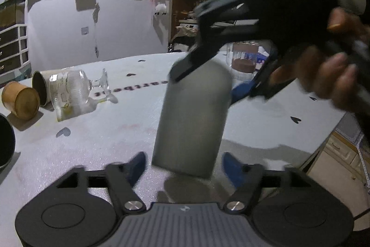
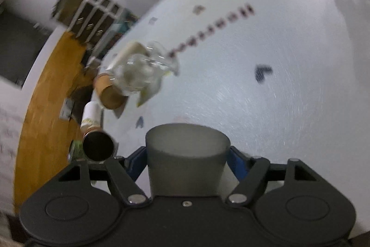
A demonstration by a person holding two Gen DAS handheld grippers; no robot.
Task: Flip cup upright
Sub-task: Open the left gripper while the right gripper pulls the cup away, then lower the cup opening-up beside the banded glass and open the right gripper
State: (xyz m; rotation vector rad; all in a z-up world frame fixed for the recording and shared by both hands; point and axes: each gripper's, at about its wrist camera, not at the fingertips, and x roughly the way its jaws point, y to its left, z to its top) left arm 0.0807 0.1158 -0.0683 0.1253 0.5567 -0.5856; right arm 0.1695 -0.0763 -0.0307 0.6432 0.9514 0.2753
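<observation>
A matte grey cup hangs a little above the white table, held at its upper end by my right gripper, which reaches in from the upper right. In the right wrist view the same cup sits between the blue fingers, and my right gripper is shut on it. My left gripper is open just in front of the cup's lower end, with a blue finger on each side and not touching it. The frames are blurred by motion.
At the left lie a glass goblet, a glass mug, a tan cylinder and a dark-lined cup, all on their sides. A glass jar stands at the back. The table's right edge drops to cabinets.
</observation>
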